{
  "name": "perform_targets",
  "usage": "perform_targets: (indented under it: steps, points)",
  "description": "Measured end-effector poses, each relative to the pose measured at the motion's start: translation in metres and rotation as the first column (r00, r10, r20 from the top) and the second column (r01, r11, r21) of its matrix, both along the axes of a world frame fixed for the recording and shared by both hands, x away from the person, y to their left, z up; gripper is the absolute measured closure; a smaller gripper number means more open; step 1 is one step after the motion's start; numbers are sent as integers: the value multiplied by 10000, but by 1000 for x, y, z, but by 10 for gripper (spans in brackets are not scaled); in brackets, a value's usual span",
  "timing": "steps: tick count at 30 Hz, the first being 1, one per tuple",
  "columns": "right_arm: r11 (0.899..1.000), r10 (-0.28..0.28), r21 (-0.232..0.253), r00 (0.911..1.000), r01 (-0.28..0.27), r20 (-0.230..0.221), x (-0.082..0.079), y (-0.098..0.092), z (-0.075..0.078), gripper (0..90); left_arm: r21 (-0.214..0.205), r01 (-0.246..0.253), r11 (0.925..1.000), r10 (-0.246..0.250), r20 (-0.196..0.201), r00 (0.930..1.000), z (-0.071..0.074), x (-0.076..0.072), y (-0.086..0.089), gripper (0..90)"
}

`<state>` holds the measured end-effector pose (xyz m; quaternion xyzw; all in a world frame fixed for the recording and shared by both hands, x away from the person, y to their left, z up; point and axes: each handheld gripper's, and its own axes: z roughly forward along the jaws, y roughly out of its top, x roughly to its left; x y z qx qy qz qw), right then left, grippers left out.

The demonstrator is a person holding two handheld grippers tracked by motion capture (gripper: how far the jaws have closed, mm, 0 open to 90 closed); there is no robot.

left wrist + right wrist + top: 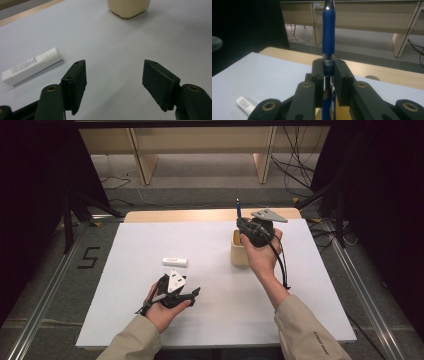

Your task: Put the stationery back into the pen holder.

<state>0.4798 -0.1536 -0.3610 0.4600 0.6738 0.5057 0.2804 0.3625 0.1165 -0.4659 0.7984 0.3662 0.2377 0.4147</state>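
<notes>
My right gripper (241, 222) is shut on a blue pen (238, 209), held upright above the beige cup (239, 254) at the table's right middle. In the right gripper view the pen (328, 32) rises between the two pads (340, 75), its blue grip above them and its lower part running down toward the cup. A white tube (175, 262) lies flat left of the cup. My left gripper (192, 292) rests low near the front of the white mat, open. In the left gripper view its jaws stand wide apart with nothing between them, the tube (32, 65) to their left and the cup (128, 7) far ahead.
The white mat (150, 240) covers most of the wooden table. Beyond the far edge stand wooden shelving legs (142, 162) and loose cables (295, 165) on the floor. Dark stands flank the table at both sides.
</notes>
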Motion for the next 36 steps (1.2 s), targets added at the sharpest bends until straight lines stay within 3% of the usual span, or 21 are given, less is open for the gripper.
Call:
perform_targets:
  steps: [15,36]
  points:
    - [9990,-423,-159,9987,428,280,12,3,-4,794,-8,6,10000,-6,13,10000,0,0,0,358]
    - [9976,-507,-472,9986,512,130,18,3,-18,793,0,21,10000,-21,8,10000,1,0,0,358]
